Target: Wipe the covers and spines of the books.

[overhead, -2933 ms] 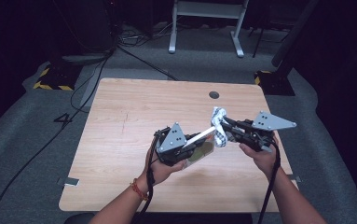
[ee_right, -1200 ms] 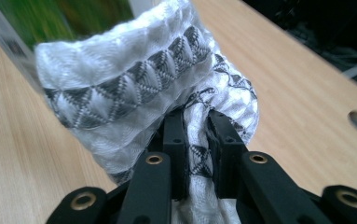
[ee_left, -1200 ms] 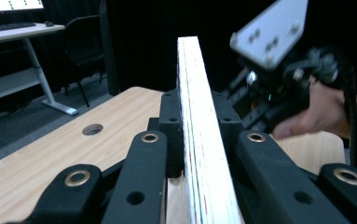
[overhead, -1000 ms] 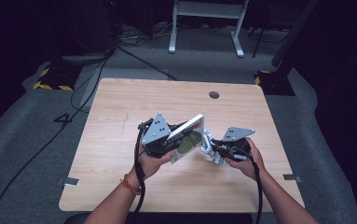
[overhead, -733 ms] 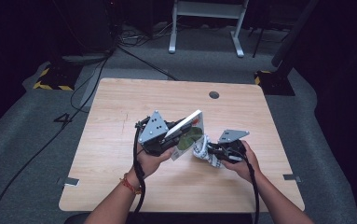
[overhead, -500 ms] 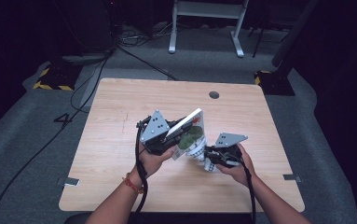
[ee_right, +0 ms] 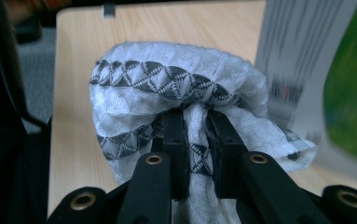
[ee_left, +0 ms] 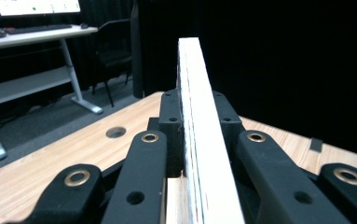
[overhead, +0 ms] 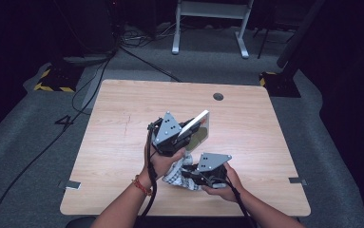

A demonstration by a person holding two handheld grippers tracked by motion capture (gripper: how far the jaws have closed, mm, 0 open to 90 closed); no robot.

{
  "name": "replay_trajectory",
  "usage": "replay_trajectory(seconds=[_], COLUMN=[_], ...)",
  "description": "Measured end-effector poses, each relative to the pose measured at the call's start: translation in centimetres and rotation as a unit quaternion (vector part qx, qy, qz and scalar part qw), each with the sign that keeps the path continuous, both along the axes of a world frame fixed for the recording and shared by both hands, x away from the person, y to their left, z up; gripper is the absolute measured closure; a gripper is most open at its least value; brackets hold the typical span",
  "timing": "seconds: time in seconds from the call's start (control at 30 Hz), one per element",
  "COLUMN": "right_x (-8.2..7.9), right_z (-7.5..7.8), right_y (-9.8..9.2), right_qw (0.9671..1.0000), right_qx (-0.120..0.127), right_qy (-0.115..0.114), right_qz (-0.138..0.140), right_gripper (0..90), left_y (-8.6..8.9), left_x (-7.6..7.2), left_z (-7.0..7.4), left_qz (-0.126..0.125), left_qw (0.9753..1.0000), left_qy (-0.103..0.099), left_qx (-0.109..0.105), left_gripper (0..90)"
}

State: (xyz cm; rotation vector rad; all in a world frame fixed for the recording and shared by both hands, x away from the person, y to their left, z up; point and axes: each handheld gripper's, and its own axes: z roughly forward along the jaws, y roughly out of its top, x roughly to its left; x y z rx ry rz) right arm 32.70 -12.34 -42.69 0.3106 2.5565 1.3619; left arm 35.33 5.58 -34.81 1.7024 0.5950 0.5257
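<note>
Left gripper (overhead: 182, 134) pinches the white board (overhead: 199, 128), tilted up at frame centre. Right gripper (ee_right: 195, 135) clamps the patterned cloth (ee_right: 167, 98). Cloth sits just below-left of the board's face; likely wipe next.

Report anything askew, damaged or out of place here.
Nothing stands out. The left gripper clamps a white board edge-on, tilted above the table; the right gripper pinches a bunched patterned cloth beside it.
</note>
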Motion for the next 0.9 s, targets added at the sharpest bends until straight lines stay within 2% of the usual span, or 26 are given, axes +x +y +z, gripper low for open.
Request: replay_trajectory(seconds=[0.1, 0.27, 0.37, 0.47, 0.57, 0.73, 0.9], right_x=[-0.3, 0.0, 0.3, 0.8, 1.1, 2.0, 2.8], right_z=[1.0, 1.0, -0.1, -1.2, -2.0, -2.9, -2.5], right_y=[0.5, 1.7, 2.4, 2.6, 2.2, 0.5, -2.0], right_qw=[0.9998, 0.9996, 0.9992, 0.9982, 0.9968, 0.9941, 0.9913], right_qx=[0.017, 0.015, -0.011, -0.025, -0.038, -0.053, -0.052], right_qy=[-0.013, -0.022, -0.030, -0.030, -0.030, -0.024, -0.019], right_qz=[0.003, -0.005, -0.024, -0.046, -0.063, -0.092, -0.120], right_gripper=[79.1, 79.0, 79.1, 79.2, 79.2, 79.2, 79.2], left_y=[0.0, 0.1, 0.3, 0.6, 1.1, 2.2, 3.2], left_x=[0.2, 0.2, 0.2, 0.0, -0.2, -0.4, -0.5], left_z=[-0.4, -0.6, -0.5, -0.2, 0.1, 0.6, 0.5], left_qz=[0.005, 0.014, 0.021, 0.024, 0.027, 0.025, 0.016], left_qw=[0.9999, 0.9998, 0.9996, 0.9996, 0.9994, 0.9990, 0.9988], left_qy=[0.009, 0.013, 0.018, 0.014, 0.013, 0.012, 0.016], left_qx=[0.002, 0.000, -0.005, -0.010, -0.020, -0.036, -0.044], left_gripper=[79.1, 79.1, 79.0, 79.0, 79.0, 79.1, 79.1])
